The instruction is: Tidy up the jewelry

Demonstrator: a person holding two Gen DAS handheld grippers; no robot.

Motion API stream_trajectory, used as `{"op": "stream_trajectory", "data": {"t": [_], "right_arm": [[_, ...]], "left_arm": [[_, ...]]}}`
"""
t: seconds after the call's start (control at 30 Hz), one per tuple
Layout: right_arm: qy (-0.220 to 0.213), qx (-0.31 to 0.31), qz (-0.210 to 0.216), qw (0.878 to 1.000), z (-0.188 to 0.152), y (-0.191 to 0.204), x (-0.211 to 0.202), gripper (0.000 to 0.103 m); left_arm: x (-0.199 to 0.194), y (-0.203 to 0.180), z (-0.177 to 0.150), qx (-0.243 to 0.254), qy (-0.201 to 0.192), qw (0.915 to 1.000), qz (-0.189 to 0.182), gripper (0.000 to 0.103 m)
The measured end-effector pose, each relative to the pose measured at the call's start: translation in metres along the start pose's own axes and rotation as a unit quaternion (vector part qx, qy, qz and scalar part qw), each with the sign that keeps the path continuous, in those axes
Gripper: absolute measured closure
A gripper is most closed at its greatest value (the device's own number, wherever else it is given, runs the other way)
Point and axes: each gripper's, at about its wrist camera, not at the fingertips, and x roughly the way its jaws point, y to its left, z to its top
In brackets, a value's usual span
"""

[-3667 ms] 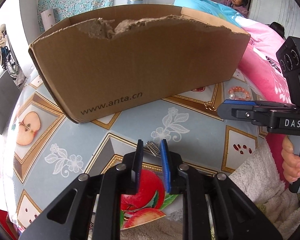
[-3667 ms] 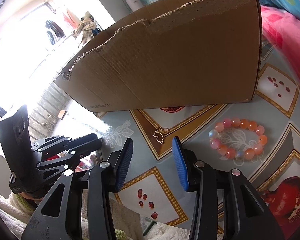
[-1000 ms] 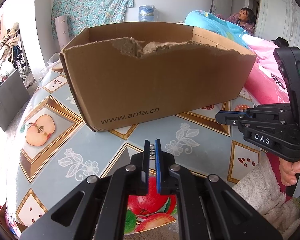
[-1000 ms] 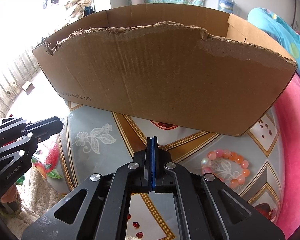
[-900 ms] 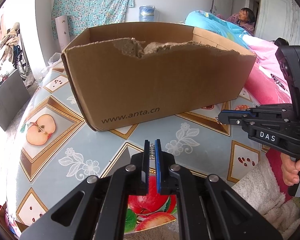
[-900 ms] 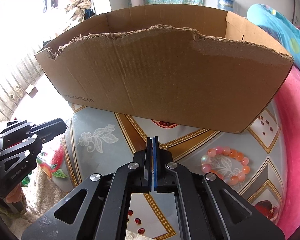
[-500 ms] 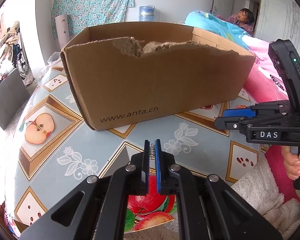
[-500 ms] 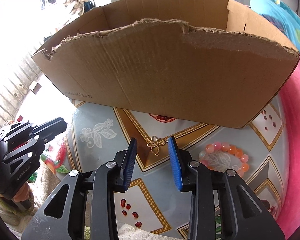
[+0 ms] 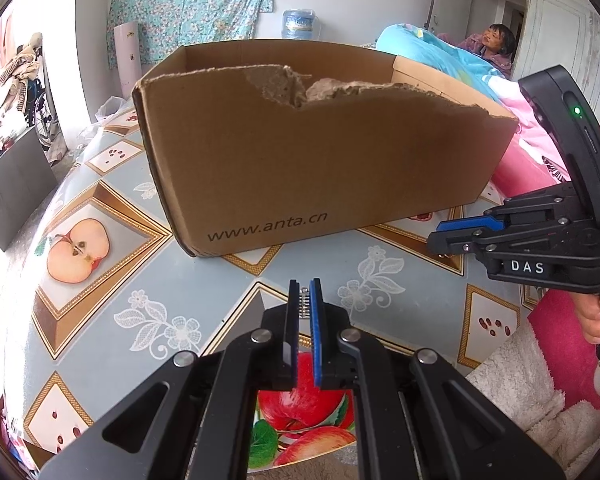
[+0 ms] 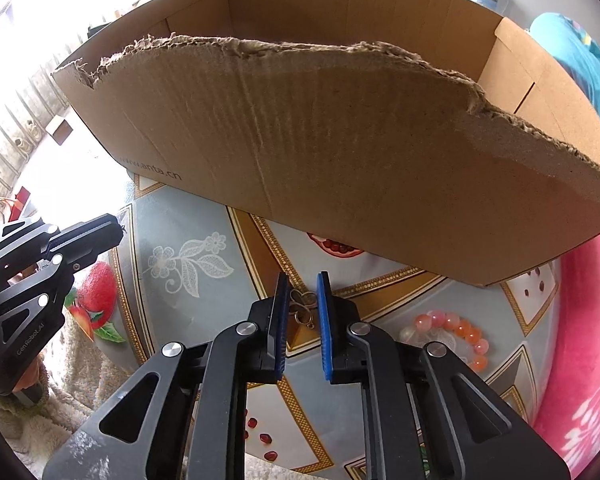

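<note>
While the left tongs (image 9: 304,300) sit pinched narrow on a small silver toothed clip (image 9: 304,303), lifted clear of the worktop (image 9: 148,276), the right tongs (image 10: 303,292) stand part-open around a gold pendant (image 10: 301,308) that lies on the patterned cloth just short of the cardboard box (image 10: 340,152); the blue pads flank the pendant with a gap on each side, so nothing is gripped there yet.

Step in hand, as I judge it: the right side's pick of the pendant; the left already has its piece and waits.

- Pendant is thin and flat, with looped wire and a small ring at its near end; likely to slide or tip when pinched; best to bring the pad tips right down to the cloth and close slowly across the widest loops, not the ring.
- Keep the tongs centred; an off-centre close would push the pendant sideways toward the box wall.
- Box wall is tall with a torn top edge; lift well above that ragged rim before moving over, lest a loop snag.
- Left clip is held only at the pad tips; keep that hand steady and level until it is over the box.
- Pink-and-orange bead bracelet (image 10: 452,336) lies to the right of the pendant, apart from it; leave it undisturbed for a later pick.
</note>
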Motion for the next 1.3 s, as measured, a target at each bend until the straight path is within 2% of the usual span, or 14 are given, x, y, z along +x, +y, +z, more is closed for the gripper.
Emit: {"op": "stream_trajectory", "data": {"t": [0.2,0.23,0.43,0.53,0.63,0.67,0.77,0.93,1.1,1.17,1.3], "right_arm": [[0.005,0.003,0.010,1.000,0.011,-0.008,0.003,0.092],[0.007,0.004,0.012,1.000,0.013,-0.009,0.002,0.102],[0.001,0.019,0.028,0.999,0.014,-0.025,-0.010,0.103],[0.003,0.017,0.037,0.999,0.016,-0.035,-0.017,0.100],[0.012,-0.004,0.037,0.999,0.019,-0.036,-0.022,0.077],[0.017,-0.013,0.039,0.999,0.020,-0.036,-0.022,0.073],[0.042,-0.028,0.044,0.998,0.017,-0.031,-0.011,0.072],[0.055,-0.064,0.018,0.996,0.019,-0.026,-0.006,0.072],[0.070,-0.091,0.023,0.993,0.025,-0.025,-0.006,0.078],[0.076,-0.095,0.025,0.992,0.025,-0.019,-0.002,0.089],[0.079,-0.103,0.019,0.991,0.027,-0.009,0.000,0.090]], "left_arm": [[-0.002,0.000,-0.001,0.002,-0.003,1.0000,-0.003,0.099],[-0.002,0.000,-0.001,0.003,-0.003,1.0000,-0.003,0.099],[-0.006,0.000,-0.001,0.003,-0.007,1.0000,-0.002,0.099],[-0.007,0.000,-0.001,0.003,-0.008,1.0000,-0.002,0.099],[-0.008,-0.002,-0.001,0.006,-0.009,0.9999,-0.004,0.099],[-0.009,-0.002,-0.001,0.007,-0.010,0.9999,-0.005,0.099],[-0.010,-0.003,-0.001,0.007,-0.011,0.9999,-0.007,0.099],[-0.010,-0.002,-0.001,0.004,-0.012,0.9999,-0.007,0.099],[-0.010,0.000,-0.001,0.001,-0.012,0.9999,-0.009,0.099],[-0.010,0.001,-0.001,0.001,-0.013,0.9999,-0.009,0.099],[-0.010,0.001,-0.001,0.000,-0.013,0.9999,-0.009,0.099]]}}
